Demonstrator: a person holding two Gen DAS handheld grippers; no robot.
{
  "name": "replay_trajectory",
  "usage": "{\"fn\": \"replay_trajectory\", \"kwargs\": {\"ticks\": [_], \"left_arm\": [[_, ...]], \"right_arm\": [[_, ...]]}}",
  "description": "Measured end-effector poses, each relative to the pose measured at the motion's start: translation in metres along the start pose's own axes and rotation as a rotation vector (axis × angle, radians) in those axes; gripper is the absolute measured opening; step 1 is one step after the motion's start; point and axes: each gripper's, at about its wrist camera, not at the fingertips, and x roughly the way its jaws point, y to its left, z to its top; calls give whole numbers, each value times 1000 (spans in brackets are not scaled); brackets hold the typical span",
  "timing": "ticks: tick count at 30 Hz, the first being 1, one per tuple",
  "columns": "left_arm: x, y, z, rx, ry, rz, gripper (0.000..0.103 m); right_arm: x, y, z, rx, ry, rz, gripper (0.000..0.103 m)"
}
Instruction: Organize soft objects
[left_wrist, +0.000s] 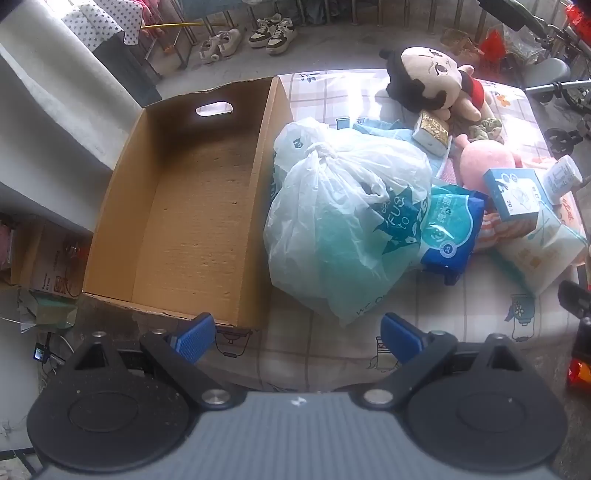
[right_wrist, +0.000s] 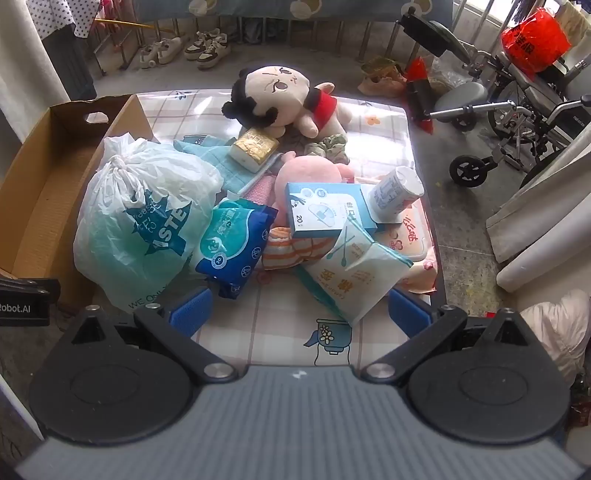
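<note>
Checked table (right_wrist: 280, 325), plastic bag (left_wrist: 343, 229) ahead of open left hand-held gripper (left_wrist: 297, 338)

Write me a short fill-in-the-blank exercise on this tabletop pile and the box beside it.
1. The cardboard box holds ____.
2. The tied plastic bag lies directly beside the ____.
3. The doll wears a ____ top.
4. The fingers of both grippers stand ____.

Missing words: nothing; box; red; open

Daylight is pouring in from ahead and washing out the far half of the tablecloth (right_wrist: 380, 122). The cardboard box (left_wrist: 192, 206) is sitting in softer shade. Fisheye bending is curving my edges, corners are darkening, and the white plastic bag (left_wrist: 343, 221) is glaring slightly.
</note>
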Motion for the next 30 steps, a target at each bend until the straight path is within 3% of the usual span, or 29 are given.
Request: {"fn": "replay_trajectory", "kwargs": {"ticks": [30], "left_arm": [[7,15,-1,7,10,1,97]], "right_arm": [[-2,10,8,-3,-5,-12,102]]}}
